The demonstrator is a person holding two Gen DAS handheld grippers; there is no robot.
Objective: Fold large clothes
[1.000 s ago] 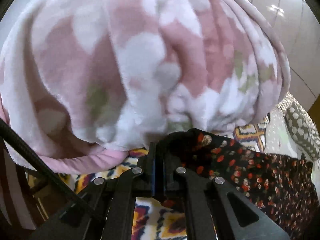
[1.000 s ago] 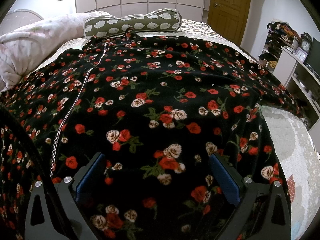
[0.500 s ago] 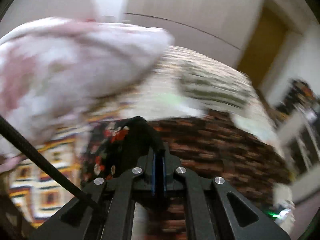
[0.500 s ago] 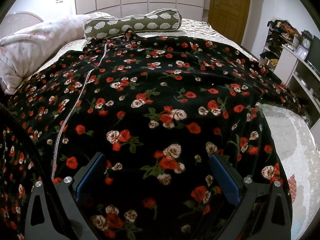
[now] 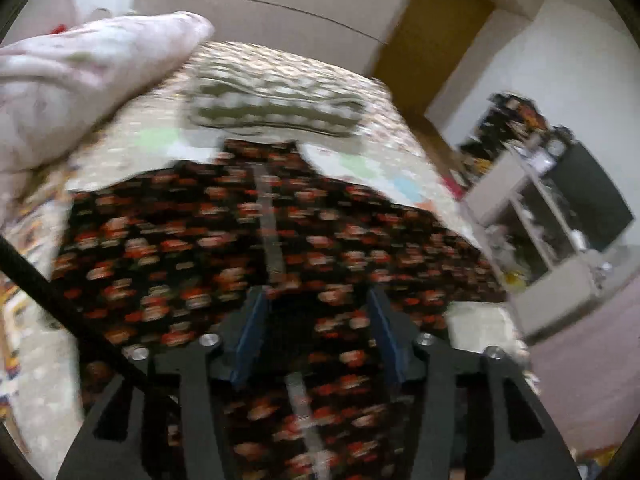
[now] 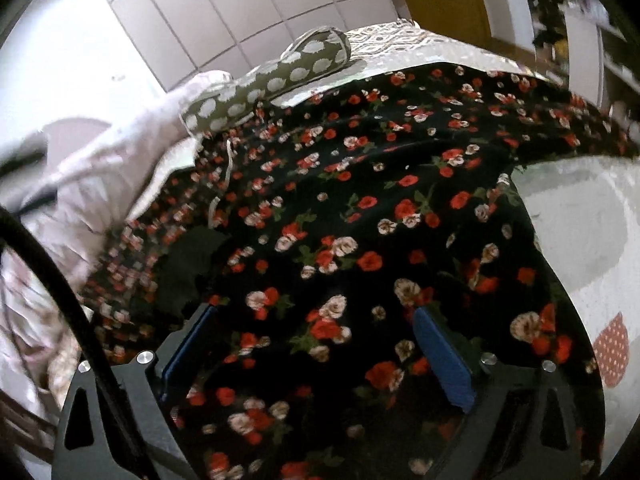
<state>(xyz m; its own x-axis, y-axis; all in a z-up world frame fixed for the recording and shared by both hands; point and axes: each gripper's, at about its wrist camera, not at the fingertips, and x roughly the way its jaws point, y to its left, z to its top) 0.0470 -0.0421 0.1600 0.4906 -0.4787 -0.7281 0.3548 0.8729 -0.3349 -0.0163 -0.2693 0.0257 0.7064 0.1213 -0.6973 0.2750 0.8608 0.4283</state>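
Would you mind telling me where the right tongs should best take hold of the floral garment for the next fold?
Probably the garment's right-hand edge, where black cloth ends against the pale bedspread. Come in from the right, low, with the open right tongs straddling that edge: it lies flat and exposed there, giving a thin hem to pinch.

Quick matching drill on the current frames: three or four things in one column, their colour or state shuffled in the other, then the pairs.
Things:
1. floral garment
2. bolster pillow
3. left gripper
4. door

Descriptions:
A. olive with white spots
B. open, nothing between the fingers
C. black with red and cream roses, spread on the bed
D. brown wood

Pairs: 1-C, 2-A, 3-B, 4-D
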